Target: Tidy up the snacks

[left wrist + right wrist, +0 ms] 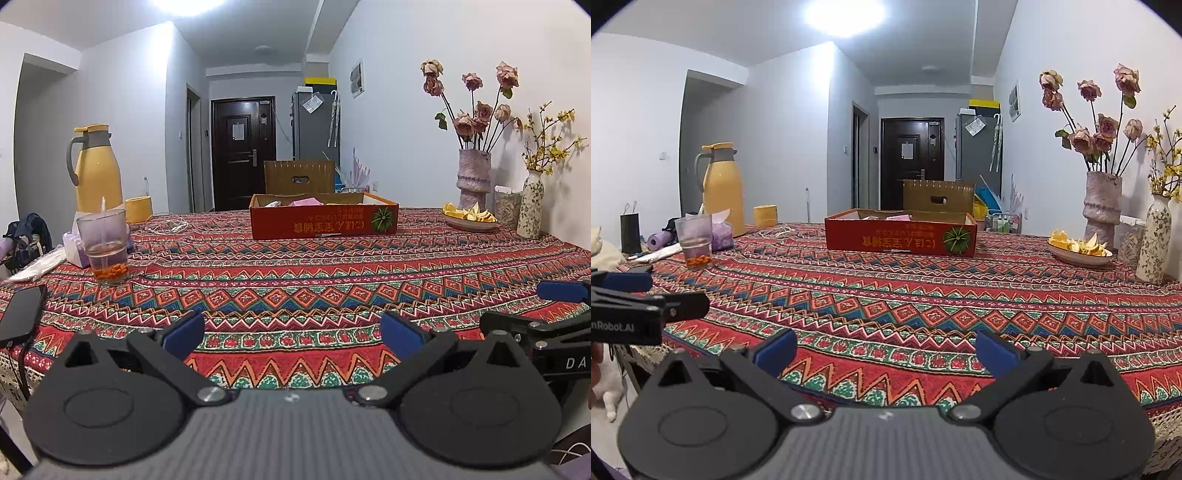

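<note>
Both grippers idle, near worktop edge
L gripper point(291, 332) & R gripper point(886, 350): fingers spread, holding nothing; red carton point(324, 218) w/ packets sits far-centre, well apart.

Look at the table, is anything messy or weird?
Mostly tidy. The red cardboard box has its printing upside down from here, and the roses in the pink vase look dried and droopy. Nothing looks spilled or broken.
</note>
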Demonstrator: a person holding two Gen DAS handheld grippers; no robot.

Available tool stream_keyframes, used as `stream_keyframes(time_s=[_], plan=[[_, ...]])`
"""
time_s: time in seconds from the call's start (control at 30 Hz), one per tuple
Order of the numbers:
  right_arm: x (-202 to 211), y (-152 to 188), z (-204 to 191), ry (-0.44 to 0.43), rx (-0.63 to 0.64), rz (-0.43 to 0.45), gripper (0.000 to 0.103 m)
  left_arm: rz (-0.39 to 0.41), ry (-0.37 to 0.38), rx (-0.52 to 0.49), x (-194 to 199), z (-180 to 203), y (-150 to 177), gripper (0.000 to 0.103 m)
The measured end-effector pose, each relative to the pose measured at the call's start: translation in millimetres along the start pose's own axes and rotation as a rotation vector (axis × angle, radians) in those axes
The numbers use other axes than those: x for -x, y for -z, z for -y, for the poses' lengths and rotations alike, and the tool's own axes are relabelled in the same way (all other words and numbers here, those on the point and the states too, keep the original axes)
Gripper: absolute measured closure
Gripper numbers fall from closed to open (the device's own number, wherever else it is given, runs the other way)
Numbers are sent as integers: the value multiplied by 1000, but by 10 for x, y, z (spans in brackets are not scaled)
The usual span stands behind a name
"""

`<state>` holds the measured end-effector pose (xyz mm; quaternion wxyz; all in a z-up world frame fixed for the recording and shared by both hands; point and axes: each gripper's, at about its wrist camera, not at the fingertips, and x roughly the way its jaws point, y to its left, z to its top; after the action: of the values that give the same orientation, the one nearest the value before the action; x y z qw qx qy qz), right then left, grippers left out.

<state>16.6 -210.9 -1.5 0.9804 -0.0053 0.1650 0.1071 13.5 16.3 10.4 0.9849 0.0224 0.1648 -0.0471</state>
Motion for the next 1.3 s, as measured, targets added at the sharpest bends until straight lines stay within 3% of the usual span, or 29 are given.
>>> stream_keyframes(time_s=[1.3], plan=[[-8, 20, -14, 3, 6, -4, 0, 10, 5, 1, 23, -5, -3, 0]])
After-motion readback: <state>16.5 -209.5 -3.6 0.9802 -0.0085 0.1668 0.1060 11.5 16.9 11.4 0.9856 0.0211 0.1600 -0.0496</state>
